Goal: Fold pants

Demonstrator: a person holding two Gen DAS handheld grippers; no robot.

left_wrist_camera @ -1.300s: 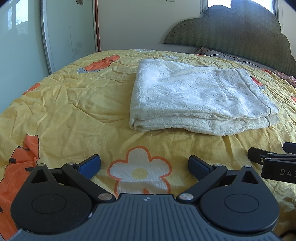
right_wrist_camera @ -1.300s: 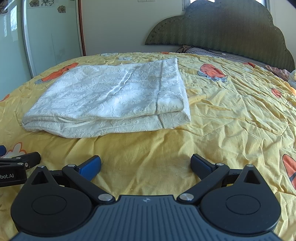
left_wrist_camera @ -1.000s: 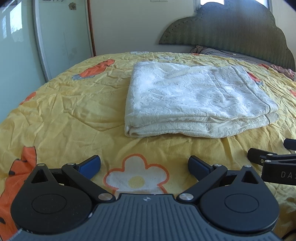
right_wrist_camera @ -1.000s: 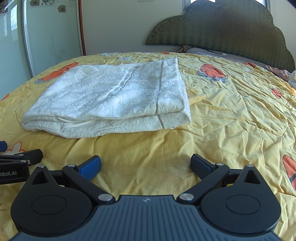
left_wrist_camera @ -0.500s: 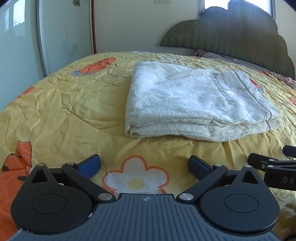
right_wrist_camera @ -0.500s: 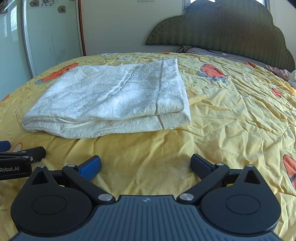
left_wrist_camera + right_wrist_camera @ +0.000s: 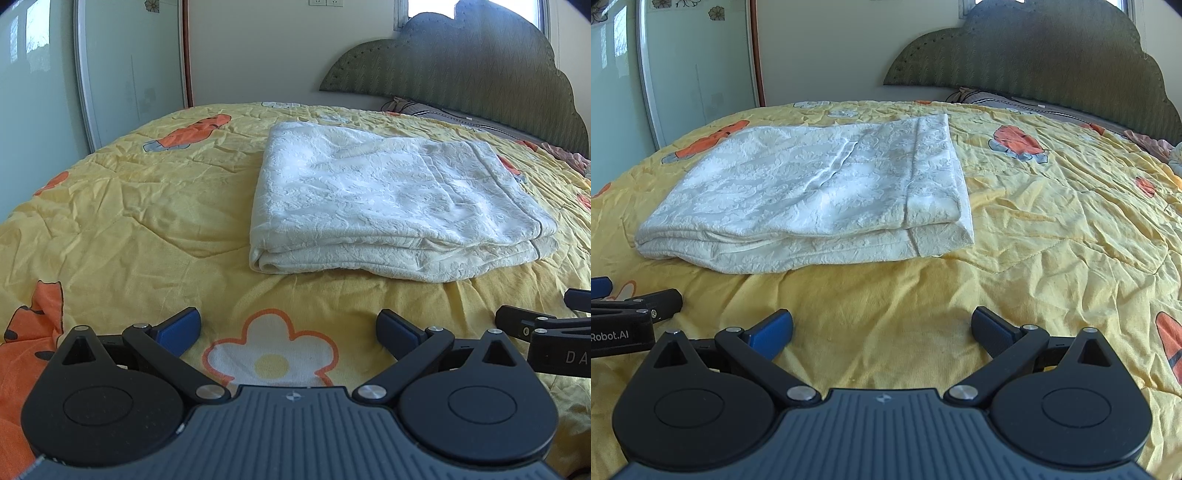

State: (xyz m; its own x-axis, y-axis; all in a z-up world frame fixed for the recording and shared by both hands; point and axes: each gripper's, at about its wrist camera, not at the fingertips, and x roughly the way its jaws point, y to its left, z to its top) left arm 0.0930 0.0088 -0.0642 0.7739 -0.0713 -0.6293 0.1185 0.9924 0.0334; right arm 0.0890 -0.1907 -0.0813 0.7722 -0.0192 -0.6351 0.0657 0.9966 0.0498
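The cream-white textured pants [image 7: 391, 199] lie folded in a flat rectangular stack on the yellow bedspread [image 7: 129, 206], and show in the right wrist view [image 7: 820, 199] too. My left gripper [image 7: 288, 328] is open and empty, low over the bedspread in front of the stack's left part. My right gripper [image 7: 882, 328] is open and empty, in front of the stack's right part. Each gripper shows at the edge of the other's view: the right one [image 7: 546, 332] and the left one [image 7: 624, 314].
A dark green padded headboard [image 7: 461, 70] stands behind the bed, with pillows [image 7: 997, 98] below it. A glass sliding door [image 7: 129, 70] is at the left. The bedspread carries orange cartoon prints [image 7: 1015, 142] and a flower print [image 7: 273, 354].
The left wrist view has tilted and drifted slightly, with the stack shifting a little in frame. The right gripper and the pants have stayed put. Both grippers remain open.
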